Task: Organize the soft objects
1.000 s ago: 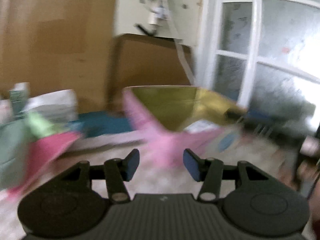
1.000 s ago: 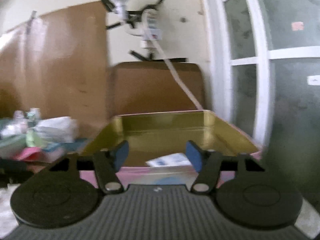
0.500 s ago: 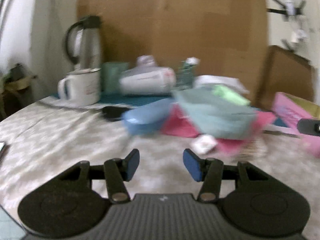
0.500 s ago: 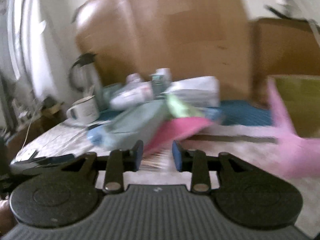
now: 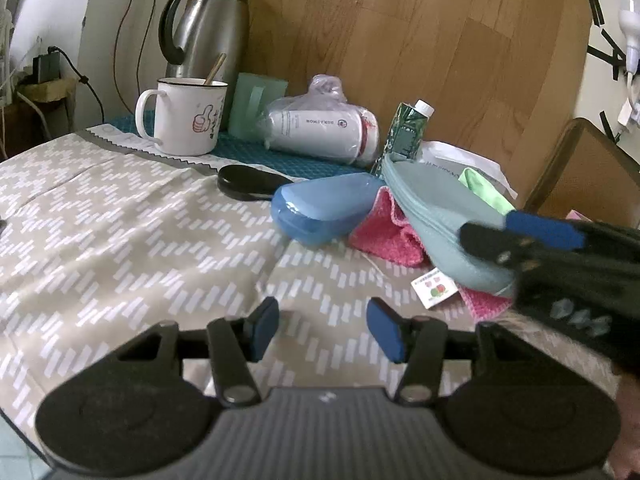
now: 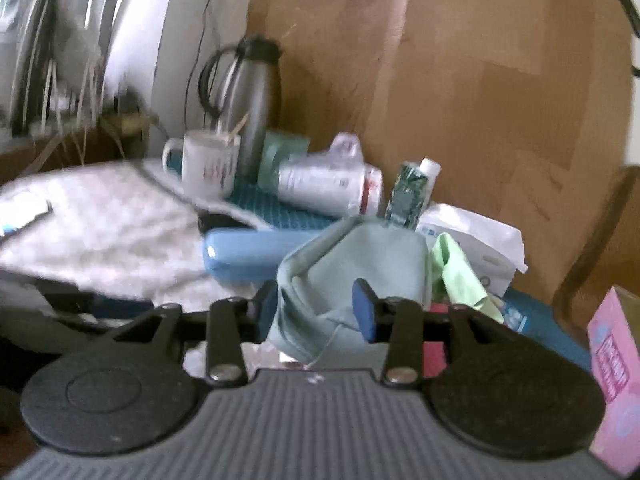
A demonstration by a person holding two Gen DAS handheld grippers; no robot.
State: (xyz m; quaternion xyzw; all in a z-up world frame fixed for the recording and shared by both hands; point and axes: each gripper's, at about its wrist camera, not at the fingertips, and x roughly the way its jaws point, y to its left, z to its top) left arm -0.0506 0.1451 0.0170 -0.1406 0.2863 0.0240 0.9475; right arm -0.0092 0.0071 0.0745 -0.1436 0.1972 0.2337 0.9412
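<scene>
A grey-green zip pouch (image 5: pixel 432 208) lies tilted on a pink knitted cloth (image 5: pixel 384 232), with a light green cloth (image 5: pixel 484 188) behind it. My right gripper (image 6: pixel 316 312) has the pouch's (image 6: pixel 360 256) near end between its fingers. Its jaws are closing, and I see no squeeze in the fabric. From the left wrist view, the right gripper (image 5: pixel 488 228) reaches in from the right with one finger on each side of the pouch. My left gripper (image 5: pixel 322 328) hovers over the patterned tablecloth, jaws opening slightly and nothing between them.
A blue hard case (image 5: pixel 324 208) and a black oval object (image 5: pixel 248 182) lie left of the pile. Behind stand a white mug (image 5: pixel 188 120), a steel thermos (image 5: pixel 208 32), a bagged white bottle (image 5: pixel 320 128) and a green carton (image 5: pixel 404 132). A pink box (image 6: pixel 612 360) sits far right.
Both views have swung left, from the pink box with the gold tray to the pile of cloths. The right jaws have narrowed and now stand around the pouch.
</scene>
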